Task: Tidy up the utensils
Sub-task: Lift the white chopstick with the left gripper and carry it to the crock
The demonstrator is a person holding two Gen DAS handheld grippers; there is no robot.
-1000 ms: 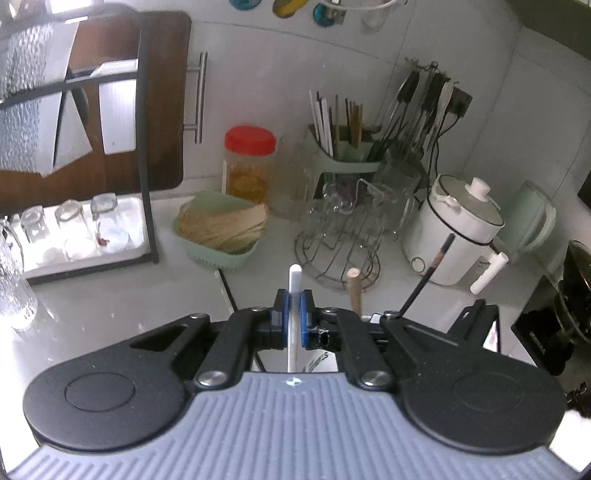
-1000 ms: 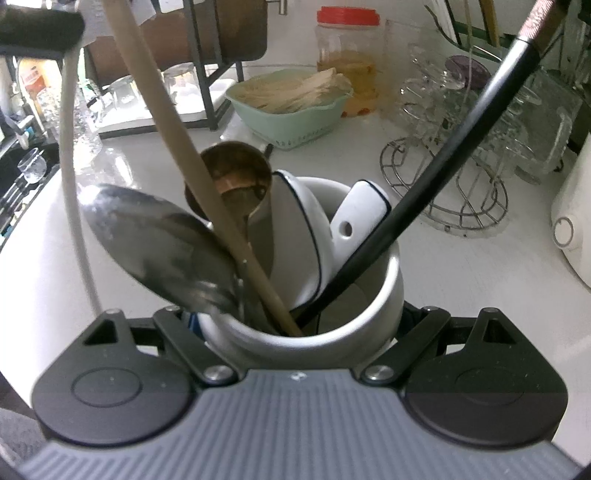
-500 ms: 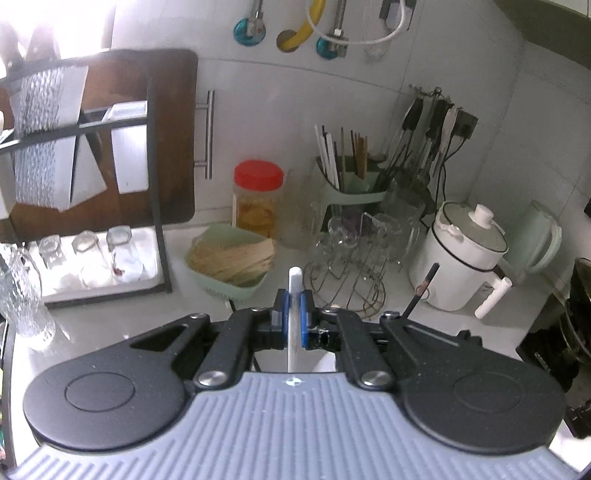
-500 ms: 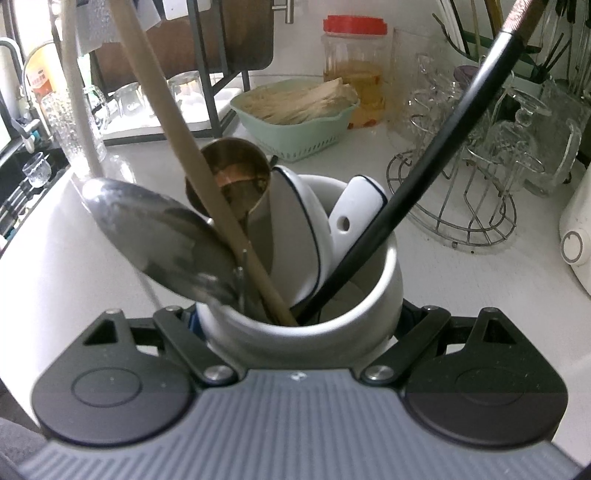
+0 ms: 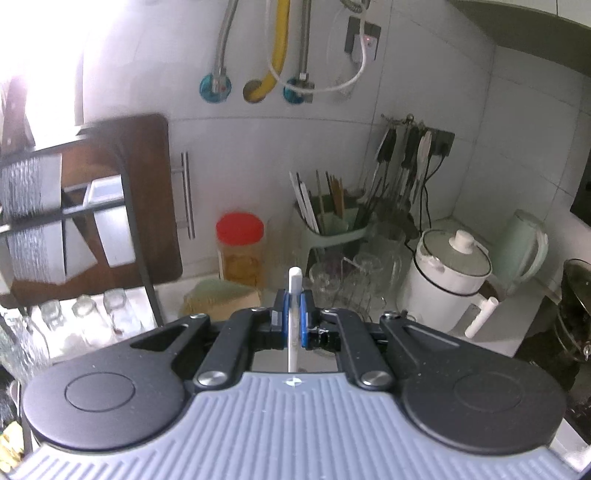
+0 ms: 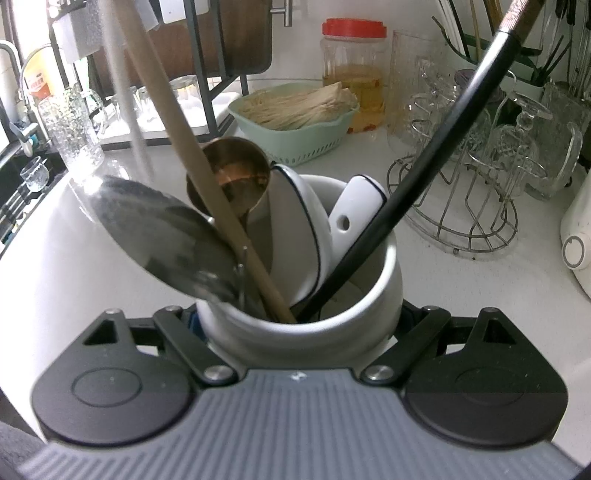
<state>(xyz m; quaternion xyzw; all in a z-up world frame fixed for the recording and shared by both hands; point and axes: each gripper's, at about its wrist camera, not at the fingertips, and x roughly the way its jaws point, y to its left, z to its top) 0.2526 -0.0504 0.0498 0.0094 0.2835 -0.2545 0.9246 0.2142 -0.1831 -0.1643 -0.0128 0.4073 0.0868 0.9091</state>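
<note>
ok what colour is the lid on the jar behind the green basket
Red. The jar lid shows best in the right wrist view.

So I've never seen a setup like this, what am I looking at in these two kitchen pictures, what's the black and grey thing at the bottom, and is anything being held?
There is no robot here. A person holds a two-finger gripper in each hand, and each gripper carries a wide-angle camera that looks forward along its fingers. The black and grey shape at the bottom is the gripper's own body.

In the left-hand view, the left gripper is shut on a thin white utensil handle. Behind it are a red-lidded jar and a white cooker.

In the right-hand view, the right gripper is clamped around a white utensil crock on the white counter. Inside stand a steel ladle, a wooden handle, a black handle and white spoons.
</note>
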